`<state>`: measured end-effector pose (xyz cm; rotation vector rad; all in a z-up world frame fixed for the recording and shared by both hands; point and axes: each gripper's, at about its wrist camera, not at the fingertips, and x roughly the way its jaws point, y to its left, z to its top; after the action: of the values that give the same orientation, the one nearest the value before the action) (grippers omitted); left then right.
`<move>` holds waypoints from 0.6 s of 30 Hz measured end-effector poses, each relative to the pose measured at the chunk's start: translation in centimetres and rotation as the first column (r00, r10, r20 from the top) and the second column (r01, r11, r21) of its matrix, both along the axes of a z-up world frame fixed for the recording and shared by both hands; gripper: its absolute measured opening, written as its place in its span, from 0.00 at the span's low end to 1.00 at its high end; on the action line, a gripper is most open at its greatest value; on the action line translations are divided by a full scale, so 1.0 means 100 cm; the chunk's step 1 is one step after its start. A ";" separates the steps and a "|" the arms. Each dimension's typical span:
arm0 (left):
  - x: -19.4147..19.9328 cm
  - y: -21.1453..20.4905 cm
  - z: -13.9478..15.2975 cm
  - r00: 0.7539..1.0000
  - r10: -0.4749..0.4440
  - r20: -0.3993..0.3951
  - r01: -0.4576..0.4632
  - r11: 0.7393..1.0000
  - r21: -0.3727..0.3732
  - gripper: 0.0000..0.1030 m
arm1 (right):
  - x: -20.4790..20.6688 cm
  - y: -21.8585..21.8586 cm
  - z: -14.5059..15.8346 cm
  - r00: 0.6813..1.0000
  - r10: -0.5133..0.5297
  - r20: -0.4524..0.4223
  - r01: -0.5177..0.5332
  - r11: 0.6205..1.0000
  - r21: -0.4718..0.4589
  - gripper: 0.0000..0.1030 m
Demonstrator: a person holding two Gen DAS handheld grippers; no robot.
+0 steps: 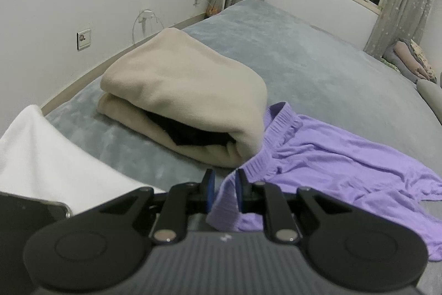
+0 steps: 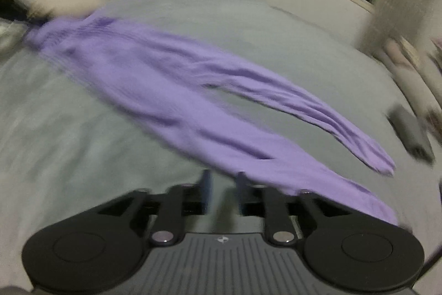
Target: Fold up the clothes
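The purple pants (image 2: pixel 176 90) are laid out long across the grey bed (image 2: pixel 69 129), waistband pinched in the left gripper (image 1: pixel 224 191) probably as an anchor for folding, while the right gripper (image 2: pixel 223 191) is held parted, empty, beside a leg.

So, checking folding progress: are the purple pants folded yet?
Not folded. The purple pants lie spread lengthwise on the bed, both legs apart; the left gripper pinches the waistband.
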<state>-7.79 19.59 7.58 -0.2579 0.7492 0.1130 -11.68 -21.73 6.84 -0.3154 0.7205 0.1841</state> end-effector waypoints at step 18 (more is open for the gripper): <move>0.009 -0.039 -0.017 0.996 -0.079 -0.050 0.085 0.984 0.155 0.18 | 0.049 -0.117 -0.009 0.804 -0.576 -0.146 0.593 0.759 0.271 0.48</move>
<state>-6.87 15.68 5.90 -0.0749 0.7887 0.0991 -6.75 -33.41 5.99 0.2246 0.8002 -0.2993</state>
